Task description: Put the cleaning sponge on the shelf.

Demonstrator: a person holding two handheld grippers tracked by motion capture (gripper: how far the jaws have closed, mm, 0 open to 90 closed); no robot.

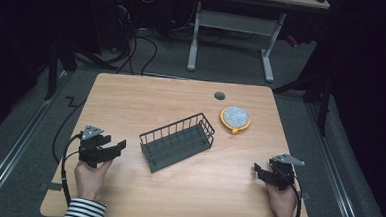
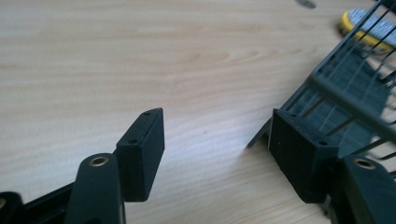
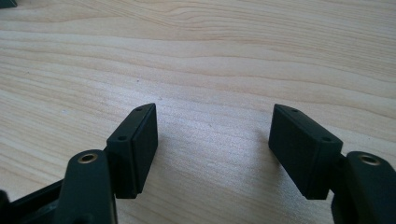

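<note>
High view shows us a wooden table (image 1: 131, 100) with a dark wire basket (image 1: 176, 141) lying in the middle. Our left gripper (image 1: 109, 149) sits near the basket's left end, jaws spread wide with nothing in them. Our right gripper (image 1: 261, 171) rests well apart by the right edge, jaws spread too. Just past the basket sits a round yellow thing (image 1: 235, 118), maybe a scrubber.

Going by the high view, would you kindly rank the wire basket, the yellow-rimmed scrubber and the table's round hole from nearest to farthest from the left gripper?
From the left gripper:
1. Wire basket, mid-table, just to its right.
2. Yellow-rimmed scrubber, beyond the basket's far right end.
3. Round hole, near the table's far edge.
The last two are close, but the hole looks slightly farther.
</note>
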